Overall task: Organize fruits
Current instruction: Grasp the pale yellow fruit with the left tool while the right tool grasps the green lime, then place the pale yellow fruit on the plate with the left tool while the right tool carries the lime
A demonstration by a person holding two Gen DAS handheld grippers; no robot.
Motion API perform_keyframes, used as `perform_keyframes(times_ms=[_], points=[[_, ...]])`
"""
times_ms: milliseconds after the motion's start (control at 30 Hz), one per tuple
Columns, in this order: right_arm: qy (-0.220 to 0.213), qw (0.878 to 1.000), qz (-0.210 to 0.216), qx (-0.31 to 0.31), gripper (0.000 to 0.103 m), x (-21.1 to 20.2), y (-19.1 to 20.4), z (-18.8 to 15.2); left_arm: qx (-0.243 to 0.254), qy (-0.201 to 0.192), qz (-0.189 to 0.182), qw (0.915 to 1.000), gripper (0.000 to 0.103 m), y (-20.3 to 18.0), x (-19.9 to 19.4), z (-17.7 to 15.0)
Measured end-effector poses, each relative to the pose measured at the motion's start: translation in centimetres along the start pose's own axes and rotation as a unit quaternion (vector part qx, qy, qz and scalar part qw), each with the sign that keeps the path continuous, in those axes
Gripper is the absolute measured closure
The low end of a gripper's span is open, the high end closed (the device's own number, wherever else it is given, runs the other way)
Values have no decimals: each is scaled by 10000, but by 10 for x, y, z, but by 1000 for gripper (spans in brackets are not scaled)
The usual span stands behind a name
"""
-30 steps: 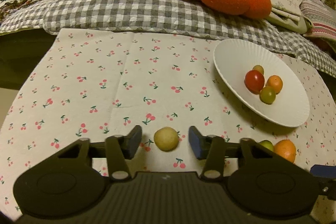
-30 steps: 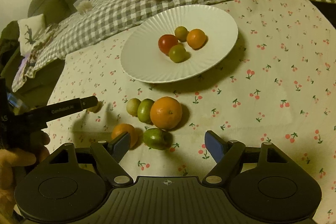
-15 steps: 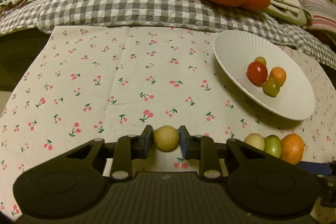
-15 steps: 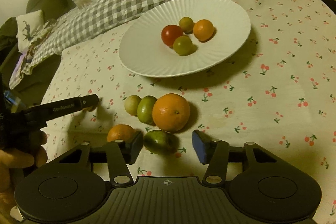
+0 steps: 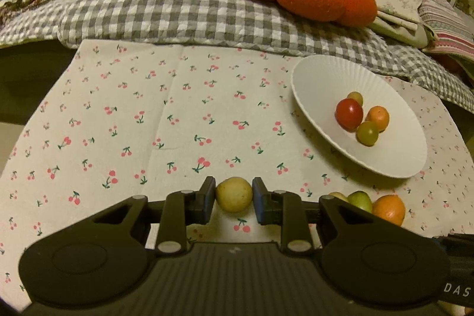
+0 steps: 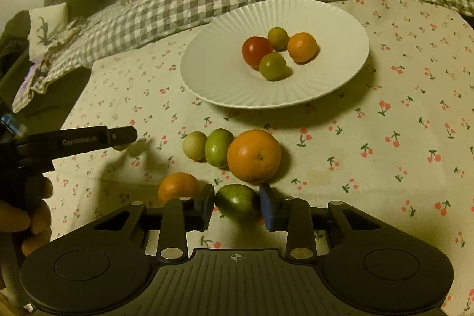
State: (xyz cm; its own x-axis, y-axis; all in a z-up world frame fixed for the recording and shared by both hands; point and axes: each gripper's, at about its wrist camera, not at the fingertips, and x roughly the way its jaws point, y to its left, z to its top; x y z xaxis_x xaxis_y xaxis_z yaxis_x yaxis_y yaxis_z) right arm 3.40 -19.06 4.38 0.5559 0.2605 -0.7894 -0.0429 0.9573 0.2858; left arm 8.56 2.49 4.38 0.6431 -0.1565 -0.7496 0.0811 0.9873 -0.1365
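Left gripper (image 5: 234, 195): clamped on round pale-yellow fruit (image 5: 234, 194).
Right gripper (image 6: 237, 202): just closing, seemingly pressing oval green fruit (image 6: 236, 201).
Ribbed white plate (image 6: 225, 85): twelve o'clock of it.

White lettering "GenRobot.AI" is showing on the left gripper (image 6: 124, 135) finger at 9 o'clock; "DAS" is showing on the right gripper (image 5: 456, 290) body at 4 o'clock.

The left gripper (image 5: 234, 199) has just been closing and is now pressing both sides of a pale yellow fruit (image 5: 234, 194). The right gripper (image 6: 237, 205) has just been closing around a green fruit (image 6: 236, 201), its pads touching it.
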Motion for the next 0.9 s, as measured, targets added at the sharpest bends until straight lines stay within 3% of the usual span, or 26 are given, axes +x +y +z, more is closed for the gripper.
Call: perform_keyframes(times_ms=[233, 900], points=[[-128, 9999, -51, 52, 71, -18, -3, 6, 149, -165, 73, 9997, 78, -10, -13, 4], [-851, 9959, -271, 116, 71, -44, -25, 46, 542, -574, -357, 9962, 78, -54, -33, 27]])
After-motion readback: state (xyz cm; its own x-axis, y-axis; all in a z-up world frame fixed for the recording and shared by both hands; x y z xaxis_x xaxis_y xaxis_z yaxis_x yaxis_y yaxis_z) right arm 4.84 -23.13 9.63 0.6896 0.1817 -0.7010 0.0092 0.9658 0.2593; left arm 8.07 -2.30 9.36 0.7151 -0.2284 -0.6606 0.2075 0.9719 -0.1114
